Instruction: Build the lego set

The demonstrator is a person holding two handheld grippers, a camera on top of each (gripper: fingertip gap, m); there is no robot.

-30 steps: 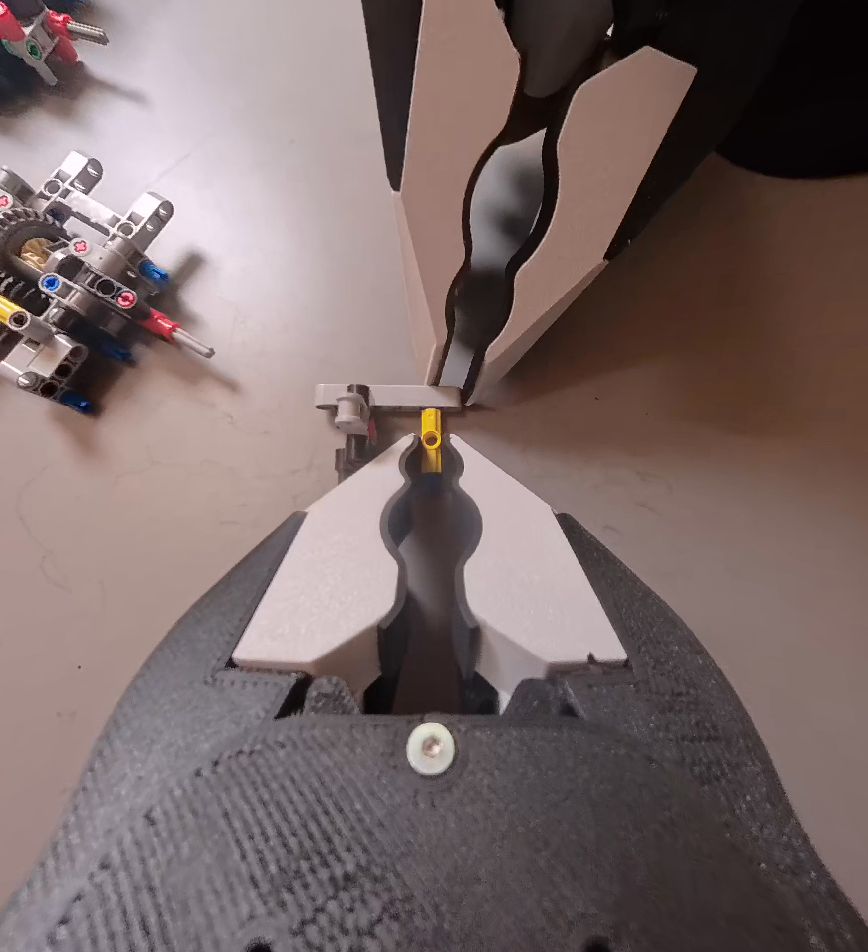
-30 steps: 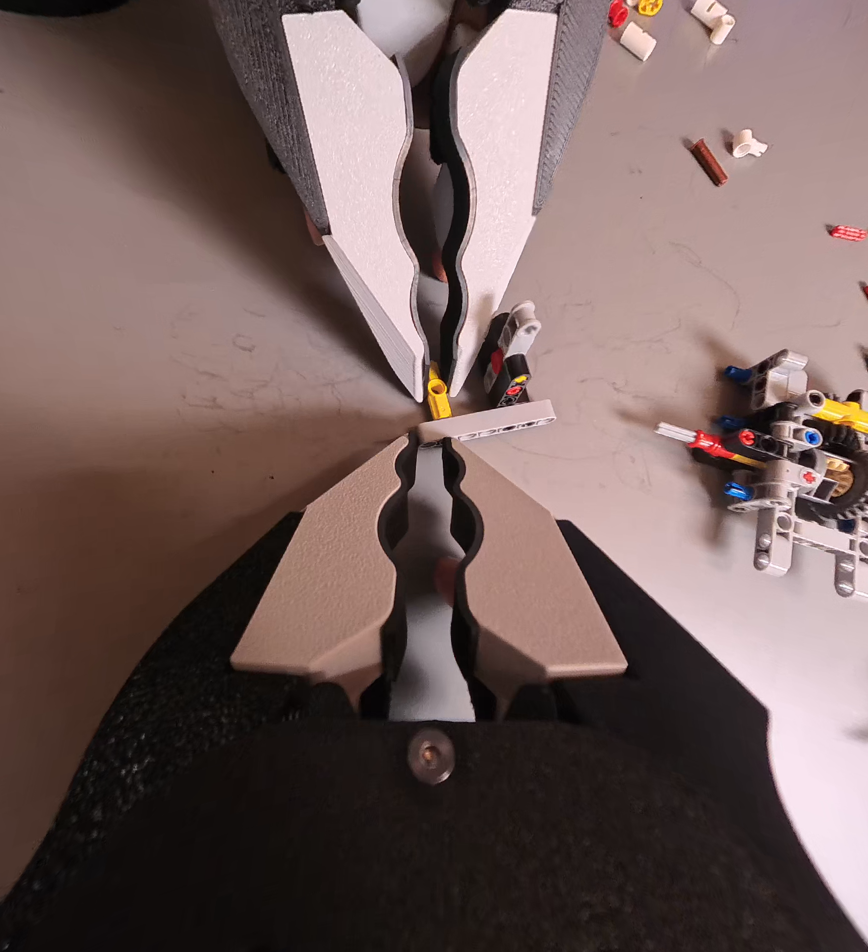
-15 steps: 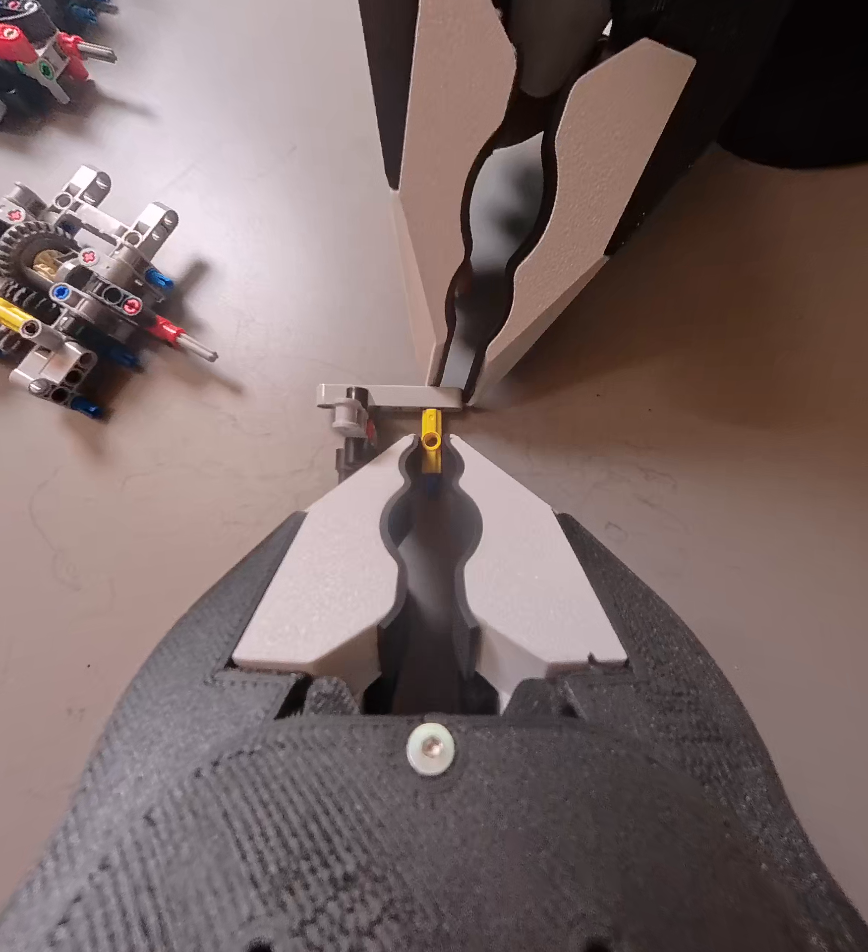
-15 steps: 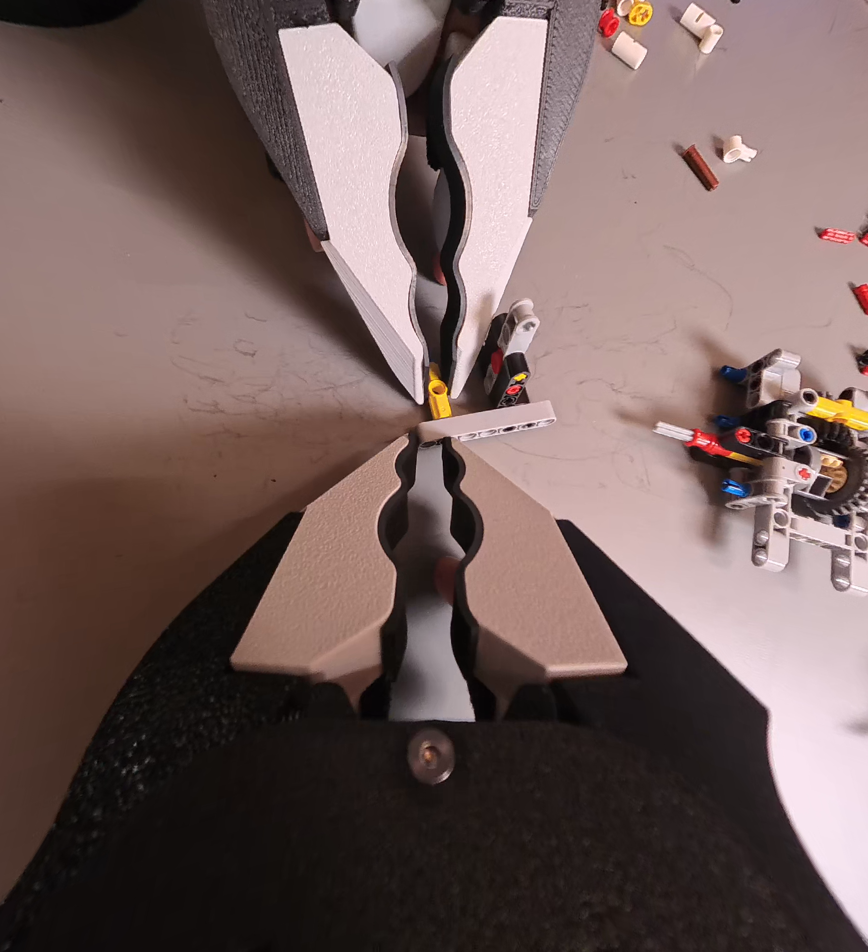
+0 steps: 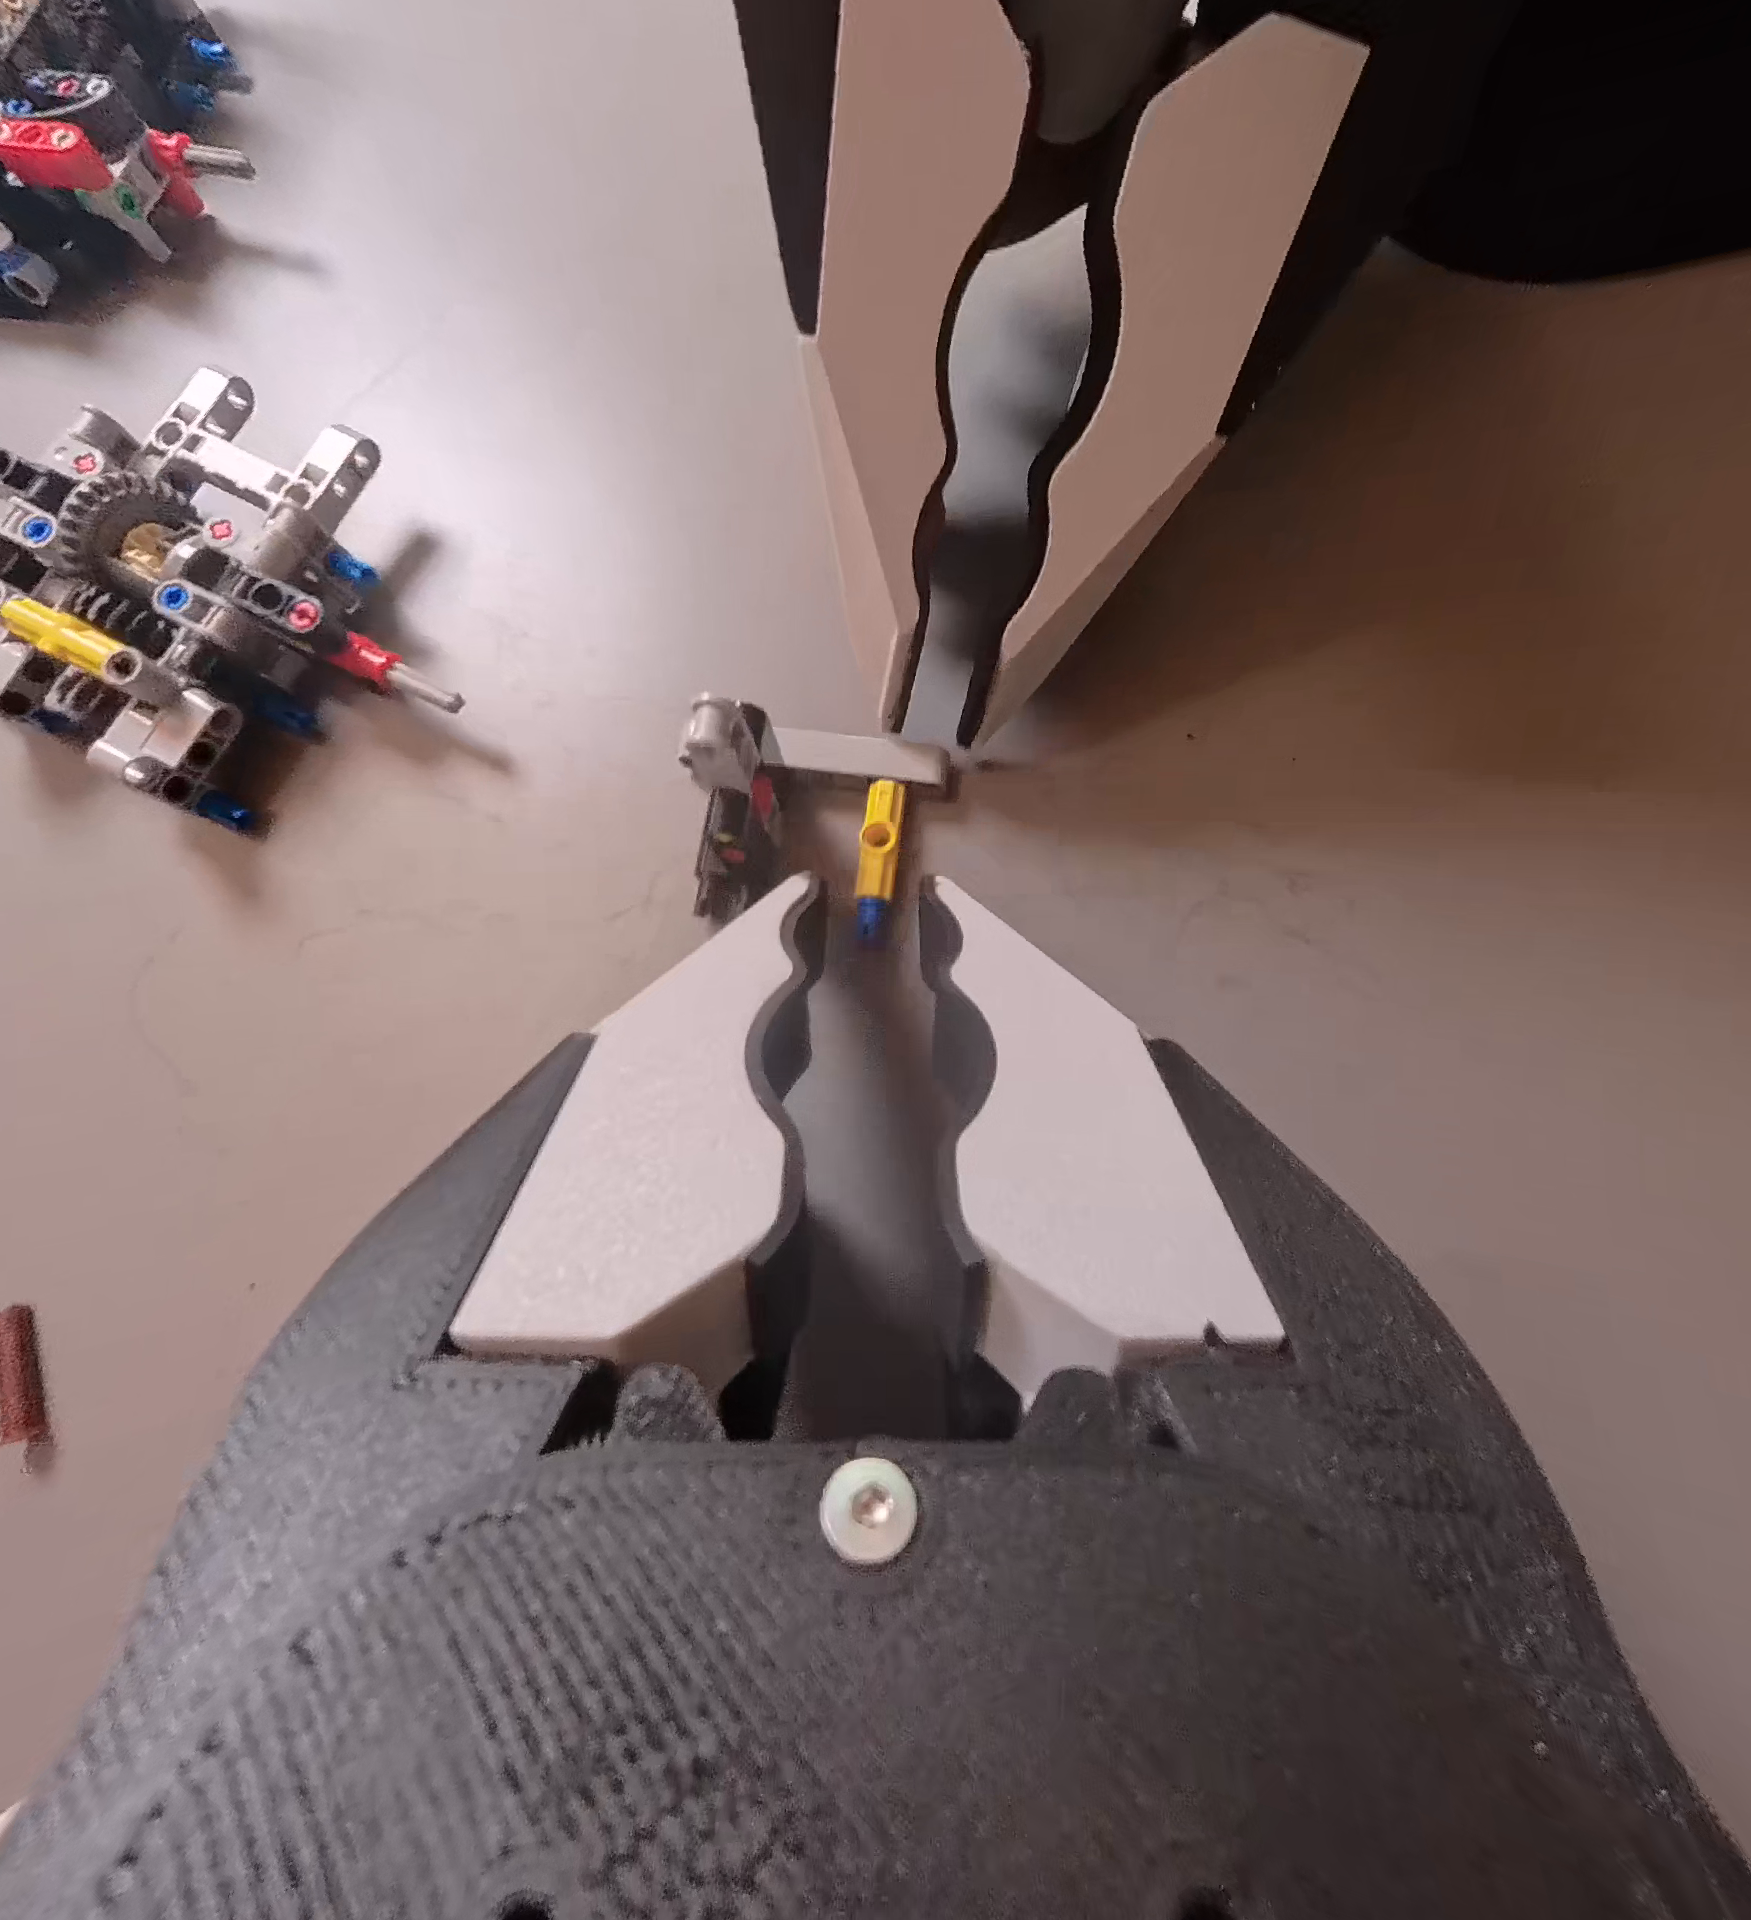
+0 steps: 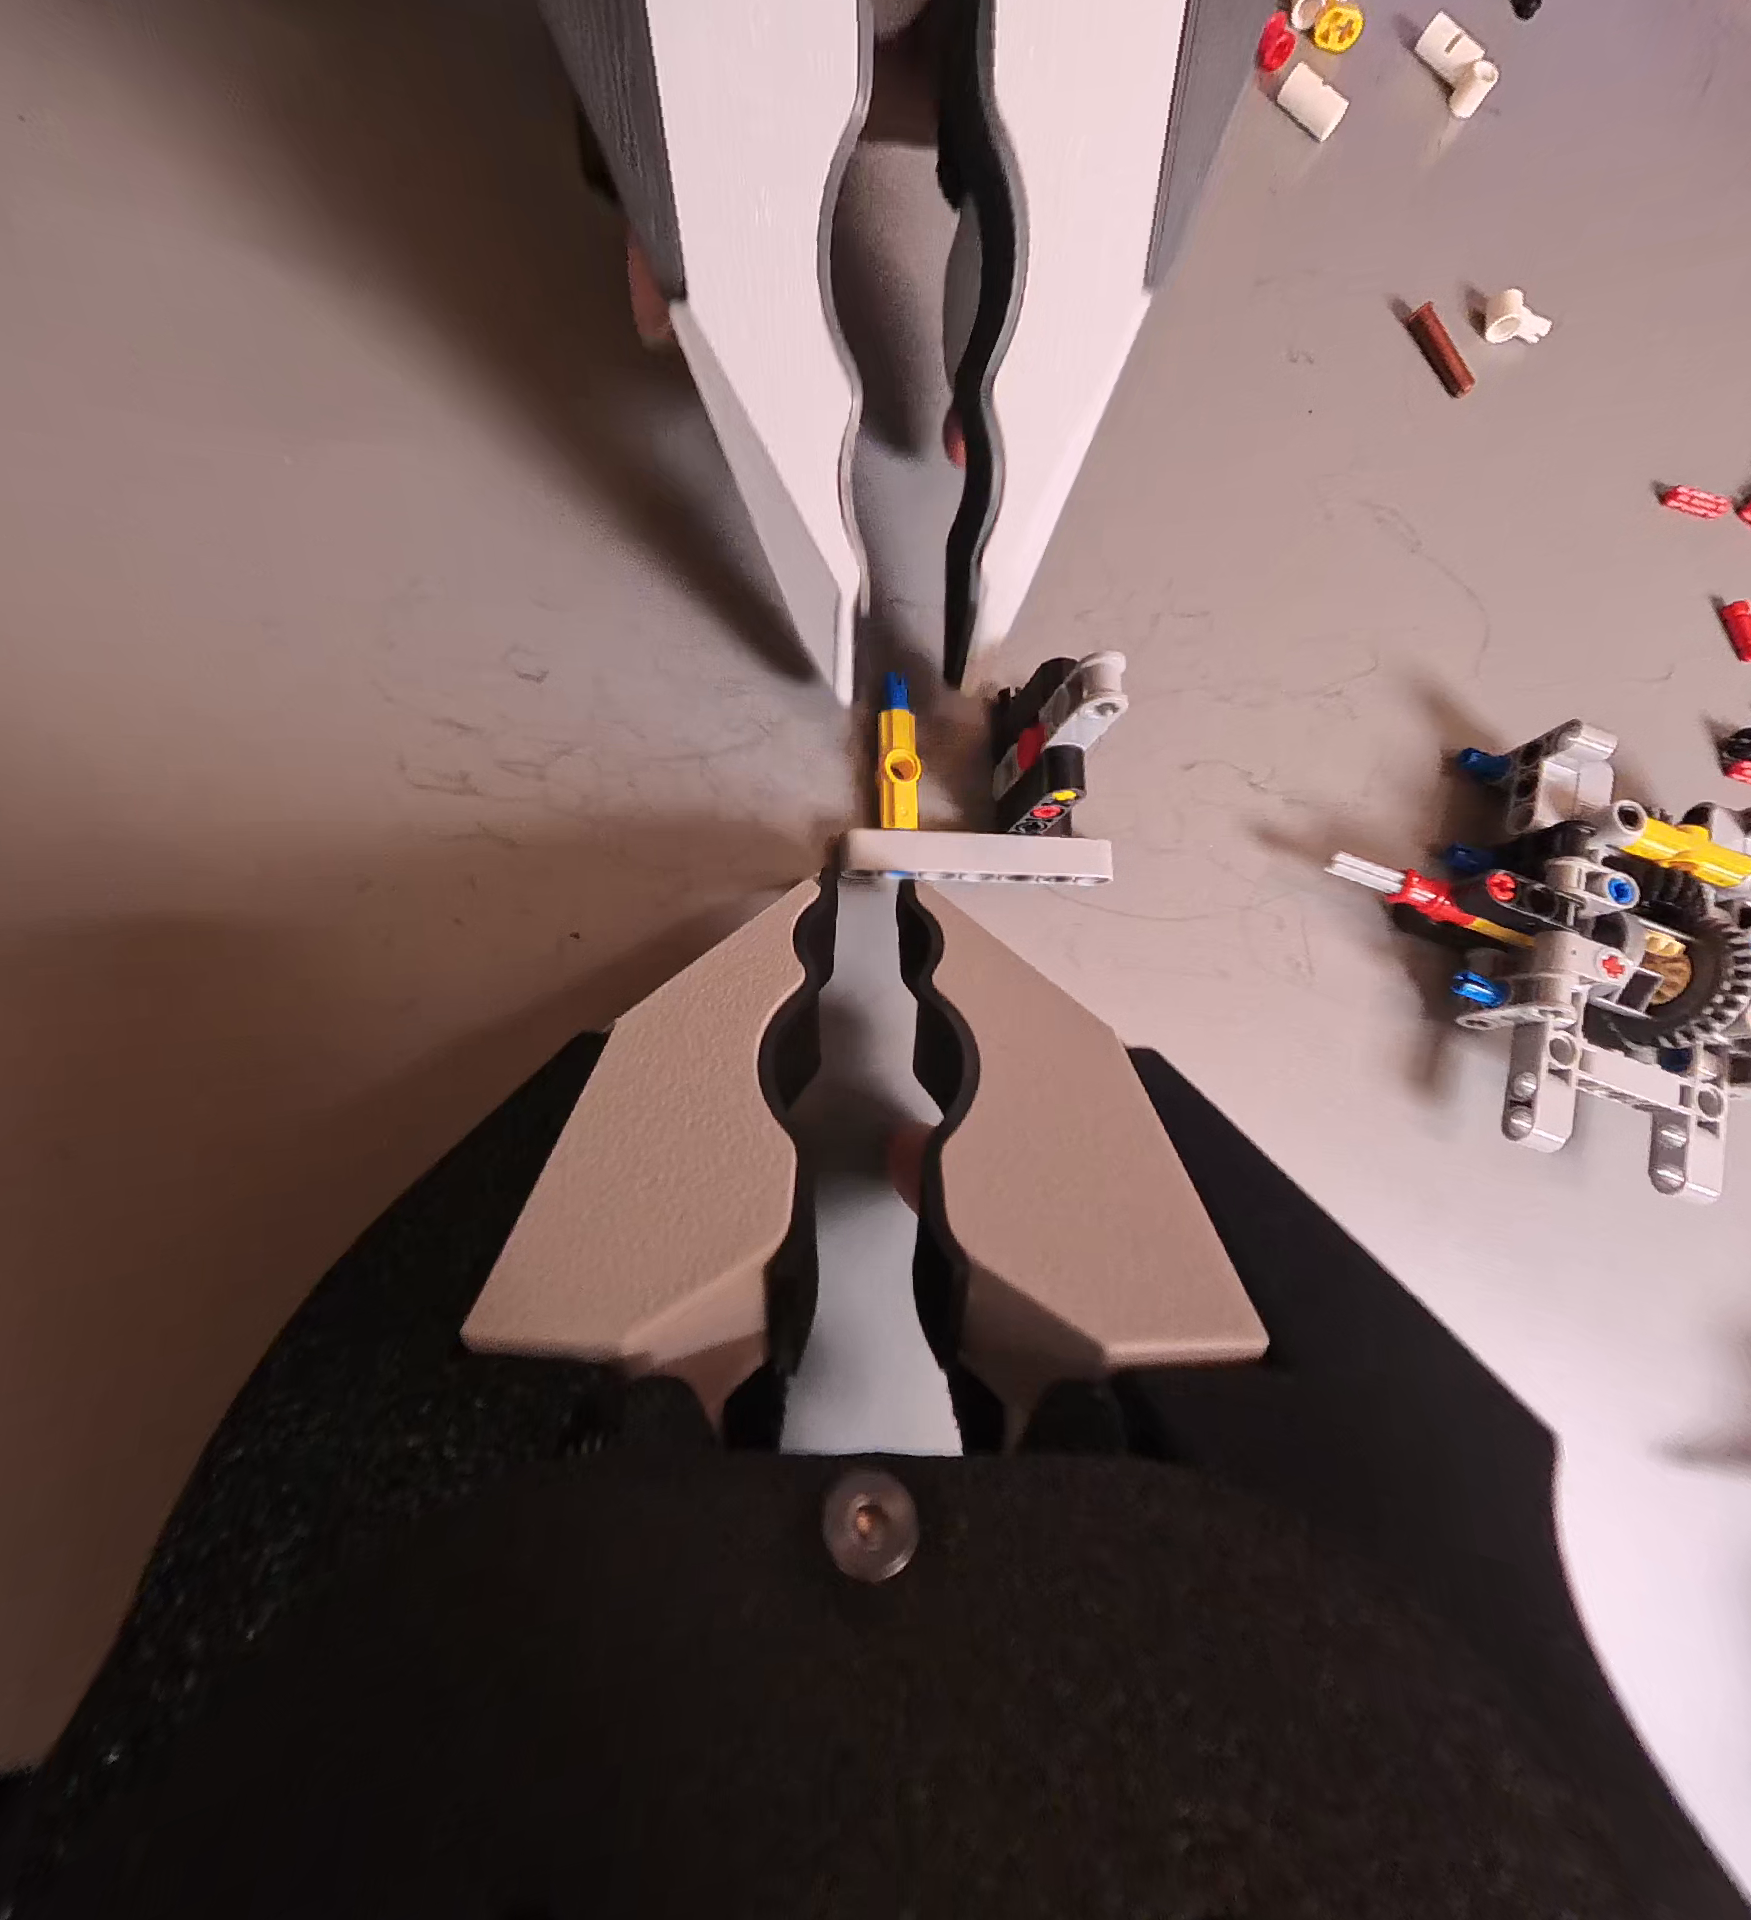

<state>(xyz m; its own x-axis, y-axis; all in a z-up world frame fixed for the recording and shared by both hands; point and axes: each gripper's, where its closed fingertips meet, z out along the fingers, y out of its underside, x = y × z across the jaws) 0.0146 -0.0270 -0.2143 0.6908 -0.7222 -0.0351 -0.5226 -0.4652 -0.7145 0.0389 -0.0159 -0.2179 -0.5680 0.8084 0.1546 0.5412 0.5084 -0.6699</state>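
My left gripper [image 5: 873,914] has its fingers spread, clear of the yellow connector piece [image 5: 879,840] and its blue pin tip, which juts between the tips without touching them. The connector is plugged into a light grey beam [image 6: 975,860]. My right gripper [image 6: 863,896] pinches that beam's end. A gear assembly [image 6: 1640,956] sits apart on the table [image 6: 331,520]

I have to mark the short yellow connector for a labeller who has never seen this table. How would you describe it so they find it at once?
Find where the two grippers meet tip to tip. The right gripper clamps a pale grey beam; the yellow connector juts from that beam toward the open left gripper. Unlike its neighbours, it has a blue pin at its free end.
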